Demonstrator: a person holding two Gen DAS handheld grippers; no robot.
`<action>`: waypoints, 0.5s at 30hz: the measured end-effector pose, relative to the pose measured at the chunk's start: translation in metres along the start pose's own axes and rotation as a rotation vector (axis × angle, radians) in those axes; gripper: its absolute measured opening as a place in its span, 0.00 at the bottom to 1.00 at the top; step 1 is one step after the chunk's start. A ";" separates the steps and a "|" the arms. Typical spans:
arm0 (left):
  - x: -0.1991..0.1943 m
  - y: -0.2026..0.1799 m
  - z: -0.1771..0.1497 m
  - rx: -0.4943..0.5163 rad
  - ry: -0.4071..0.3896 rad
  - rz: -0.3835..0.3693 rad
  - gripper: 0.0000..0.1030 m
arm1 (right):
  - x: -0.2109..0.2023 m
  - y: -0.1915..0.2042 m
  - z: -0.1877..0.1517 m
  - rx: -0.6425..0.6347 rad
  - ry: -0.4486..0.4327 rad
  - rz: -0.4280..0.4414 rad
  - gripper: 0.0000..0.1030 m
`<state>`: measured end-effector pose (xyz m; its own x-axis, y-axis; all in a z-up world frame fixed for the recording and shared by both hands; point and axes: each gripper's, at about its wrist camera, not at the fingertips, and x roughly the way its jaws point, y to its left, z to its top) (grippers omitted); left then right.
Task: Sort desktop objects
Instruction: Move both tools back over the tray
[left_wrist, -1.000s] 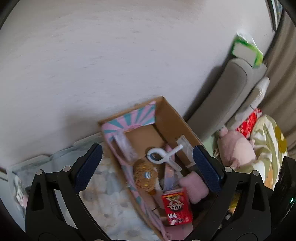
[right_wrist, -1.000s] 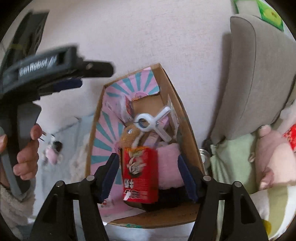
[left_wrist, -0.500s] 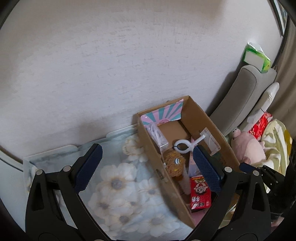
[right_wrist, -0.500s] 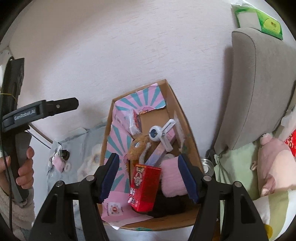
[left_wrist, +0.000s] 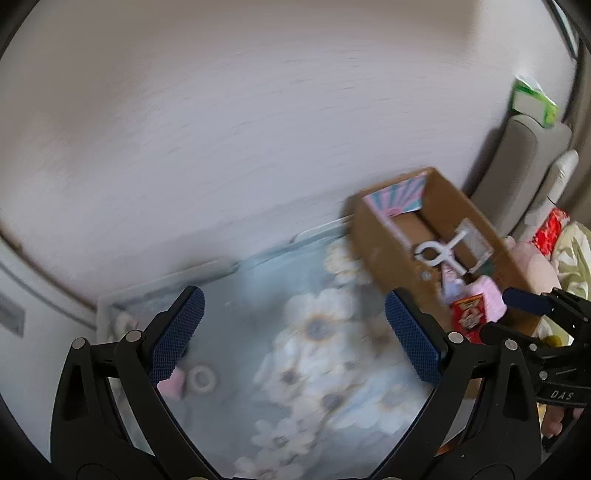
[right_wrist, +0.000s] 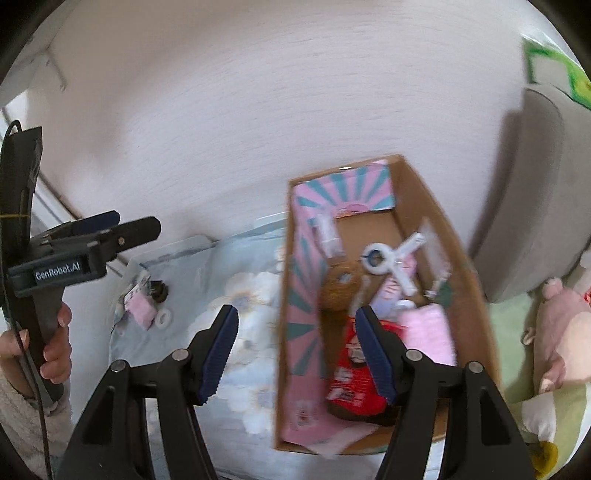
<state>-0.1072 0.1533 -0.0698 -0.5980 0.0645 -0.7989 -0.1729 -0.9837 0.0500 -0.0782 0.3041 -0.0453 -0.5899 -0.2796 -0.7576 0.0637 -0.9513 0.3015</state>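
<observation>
A cardboard box (right_wrist: 458, 258) with a pink and teal lining stands on the floral mat (right_wrist: 243, 332). It holds a white clip (right_wrist: 391, 258), a brown round plush (right_wrist: 338, 290), a red snack box (right_wrist: 351, 373) and a pink fuzzy item (right_wrist: 430, 330). The box (left_wrist: 384, 243) sits at the right of the left wrist view. My left gripper (left_wrist: 293, 332) is open and empty over the mat (left_wrist: 314, 350). My right gripper (right_wrist: 297, 347) is open and empty, above the box's left wall. A small pink item (right_wrist: 140, 310) and a white ring (right_wrist: 164, 318) lie at the mat's left end.
A white wall runs behind the mat. A grey chair back (right_wrist: 535, 192) stands right of the box, with a green tissue pack (left_wrist: 532, 101) on top. A pink plush toy (right_wrist: 557, 332) lies on green bedding at the right.
Both grippers have swung left, away from the box. The left one now looks at the mat and the small items at its left end. The red snack box lies in the cardboard box.
</observation>
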 end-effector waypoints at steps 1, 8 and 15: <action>-0.002 0.009 -0.003 -0.013 0.003 0.011 0.95 | 0.004 0.008 0.002 -0.013 0.008 0.005 0.60; -0.022 0.074 -0.027 -0.057 -0.013 0.135 0.96 | 0.025 0.067 0.018 -0.138 0.040 0.041 0.60; -0.018 0.138 -0.071 -0.180 0.042 0.123 0.96 | 0.053 0.107 0.019 -0.222 0.101 0.039 0.60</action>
<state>-0.0652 0.0048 -0.0913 -0.5721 -0.0615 -0.8179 0.0441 -0.9981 0.0442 -0.1184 0.1897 -0.0420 -0.5010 -0.3171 -0.8052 0.2666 -0.9418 0.2050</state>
